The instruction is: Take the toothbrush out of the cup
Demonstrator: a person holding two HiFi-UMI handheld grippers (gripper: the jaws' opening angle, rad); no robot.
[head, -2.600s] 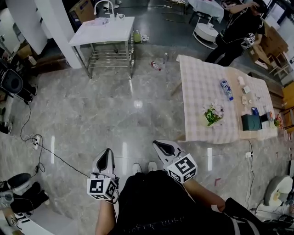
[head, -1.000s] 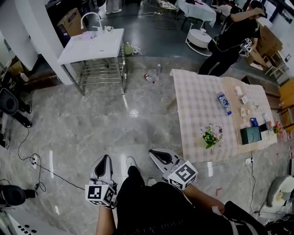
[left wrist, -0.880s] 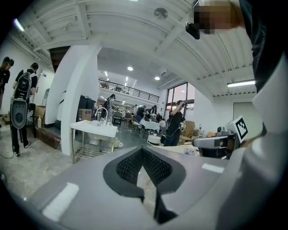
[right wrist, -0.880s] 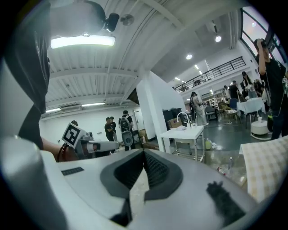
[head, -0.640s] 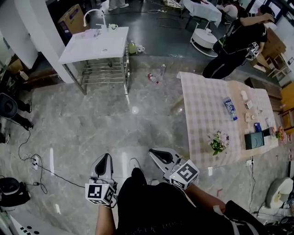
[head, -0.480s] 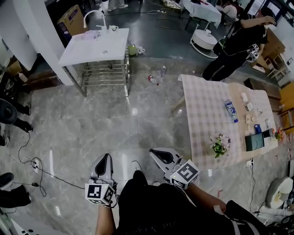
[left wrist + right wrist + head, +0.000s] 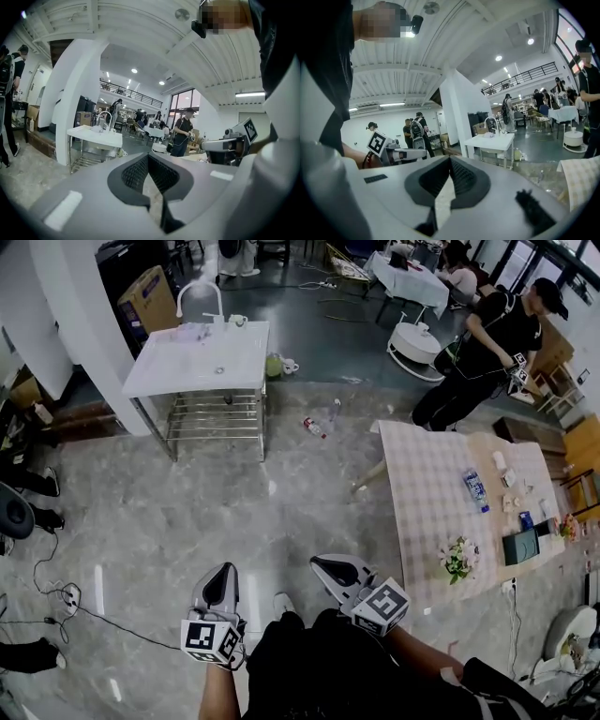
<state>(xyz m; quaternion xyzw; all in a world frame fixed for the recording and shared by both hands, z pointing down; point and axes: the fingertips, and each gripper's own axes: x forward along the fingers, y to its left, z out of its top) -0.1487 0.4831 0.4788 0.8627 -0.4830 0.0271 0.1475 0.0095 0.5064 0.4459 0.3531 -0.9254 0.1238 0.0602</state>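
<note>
Head view, left hand-held gripper (image 7: 224,571) closed; glossy marble floor (image 7: 187,507); checked tablecloth (image 7: 436,488)

I hold my left gripper (image 7: 223,574) and right gripper (image 7: 326,566) side by side before my body, both pointing forward, jaws closed together, gripping nothing.

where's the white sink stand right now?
Head view, upper left: the white sink stand is well ahead of the left gripper, with the checkered table off to its right. The left gripper view shows it at left of centre.
</note>
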